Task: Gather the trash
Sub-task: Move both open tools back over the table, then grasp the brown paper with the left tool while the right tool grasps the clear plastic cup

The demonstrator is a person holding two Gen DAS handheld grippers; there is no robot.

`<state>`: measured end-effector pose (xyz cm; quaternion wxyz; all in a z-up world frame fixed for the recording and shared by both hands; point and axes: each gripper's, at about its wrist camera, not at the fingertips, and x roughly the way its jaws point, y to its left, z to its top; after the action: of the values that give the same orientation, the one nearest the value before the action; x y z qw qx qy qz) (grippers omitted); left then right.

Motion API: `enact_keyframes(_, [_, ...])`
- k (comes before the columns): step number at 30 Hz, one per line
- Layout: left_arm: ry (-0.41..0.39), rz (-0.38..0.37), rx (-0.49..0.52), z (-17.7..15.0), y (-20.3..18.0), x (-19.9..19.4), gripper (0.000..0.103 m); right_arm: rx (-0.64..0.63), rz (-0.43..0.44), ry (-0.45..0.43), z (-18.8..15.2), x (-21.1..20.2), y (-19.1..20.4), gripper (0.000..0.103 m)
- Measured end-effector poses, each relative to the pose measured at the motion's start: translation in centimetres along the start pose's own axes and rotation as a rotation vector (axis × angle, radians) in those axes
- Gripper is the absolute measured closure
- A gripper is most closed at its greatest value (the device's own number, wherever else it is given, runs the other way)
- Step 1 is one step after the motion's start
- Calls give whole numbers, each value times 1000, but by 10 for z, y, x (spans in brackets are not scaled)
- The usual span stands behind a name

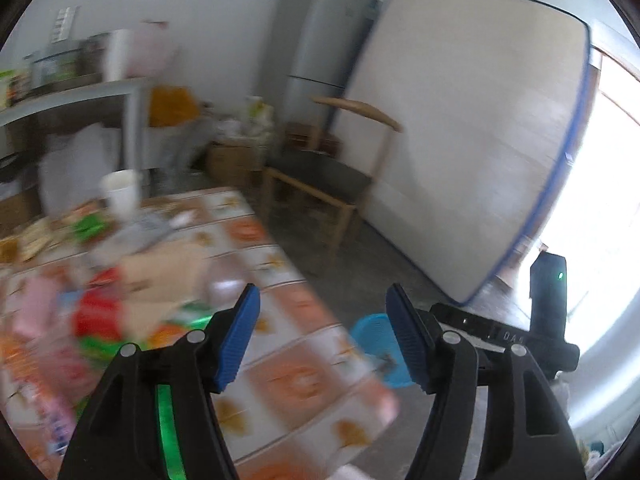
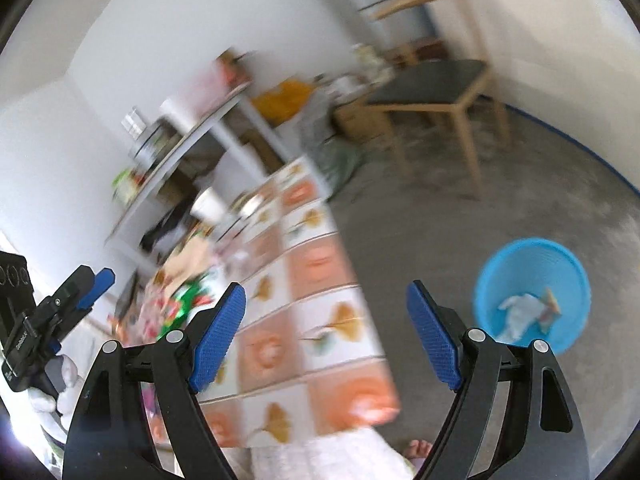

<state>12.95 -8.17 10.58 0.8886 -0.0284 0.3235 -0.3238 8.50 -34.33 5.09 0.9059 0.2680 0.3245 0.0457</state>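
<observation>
Concrete floor (image 2: 420, 232), white walls; both views smeared by motion blur. Table (image 2: 332, 320) under an orange-and-white tiled cloth fills the lower left of each view, its far half littered with wrappers (image 1: 104, 320), too blurred to sort. White paper cup (image 1: 120, 194) stands upright at the table's far end, about 10 o'clock in the left wrist view.

Left gripper (image 1: 322, 336): jaws apart, nothing between the blue pads. Right gripper (image 2: 326, 336): jaws wide apart, also empty.

Blue basket (image 2: 532, 296) sits on the floor off the table's right edge, at 4 o'clock in the right wrist view. Crumpled white paper (image 2: 518, 316) and a small yellowish scrap lie inside it.

Wooden chair (image 2: 436, 96) at 1 o'clock beyond the table. Mattress (image 1: 472, 128) leans against the fridge (image 1: 320, 40).
</observation>
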Motion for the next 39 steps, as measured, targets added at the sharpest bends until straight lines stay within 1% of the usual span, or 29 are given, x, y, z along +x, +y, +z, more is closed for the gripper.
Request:
enact_keyframes(2, [4, 44, -31, -6, 24, -11, 40, -36, 16, 28, -2, 17, 26, 24])
enact_keyframes(4, [18, 91, -62, -10, 46, -18, 40, -91, 33, 60, 0, 47, 53, 26])
enact_keyframes(5, [23, 114, -80, -13, 57, -21, 40, -108, 30, 71, -1, 53, 65, 29])
enact_keyframes(7, [27, 136, -100, -15, 73, -26, 40, -146, 31, 113, 4, 79, 83, 34])
enact_keyframes(10, [38, 167, -112, -13, 88, -27, 40, -182, -14, 147, 12, 110, 96, 45])
enact_keyframes(15, [39, 187, -112, -7, 97, -26, 40, -258, -63, 194, 19, 152, 119, 53])
enact_keyframes(18, [45, 191, -107, -4, 99, -18, 40, -334, -120, 222, 20, 175, 134, 61])
enact_keyframes(20, [51, 193, -93, -1, 98, -8, 40, -360, -146, 244, 18, 188, 134, 71])
enact_keyframes(21, [50, 193, -87, 1, 98, -4, 40, -362, -156, 250, 18, 191, 134, 74])
enact_keyframes(22, [46, 197, -85, 4, 99, 1, 40, -357, -169, 257, 18, 196, 130, 85])
enact_keyframes(23, [45, 205, -86, 8, 99, 6, 40, -346, -173, 262, 20, 200, 129, 92])
enact_keyframes(24, [55, 204, -79, 12, 99, 15, 40, -314, -162, 271, 21, 201, 121, 94])
enact_keyframes(26, [87, 195, -58, 18, 99, 33, 40, -273, -143, 272, 22, 197, 113, 97])
enact_keyframes(29, [159, 202, -1, 22, 95, 68, 40, -222, -118, 269, 24, 194, 100, 99])
enact_keyframes(30, [186, 217, 30, 22, 92, 81, 40, -210, -114, 268, 25, 193, 98, 99])
enact_keyframes(32, [229, 276, 95, 23, 88, 106, 40, -182, -99, 267, 26, 191, 90, 99])
enact_keyframes(34, [260, 323, 139, 24, 85, 123, 40, -156, -82, 266, 27, 189, 82, 99])
enact_keyframes(36, [291, 363, 173, 24, 86, 141, 40, -141, -72, 264, 27, 188, 78, 99])
enact_keyframes(37, [302, 372, 182, 24, 87, 150, 40, -133, -67, 262, 28, 187, 76, 99])
enact_keyframes(39, [319, 388, 171, 24, 94, 160, 40, -120, -54, 263, 28, 186, 73, 99])
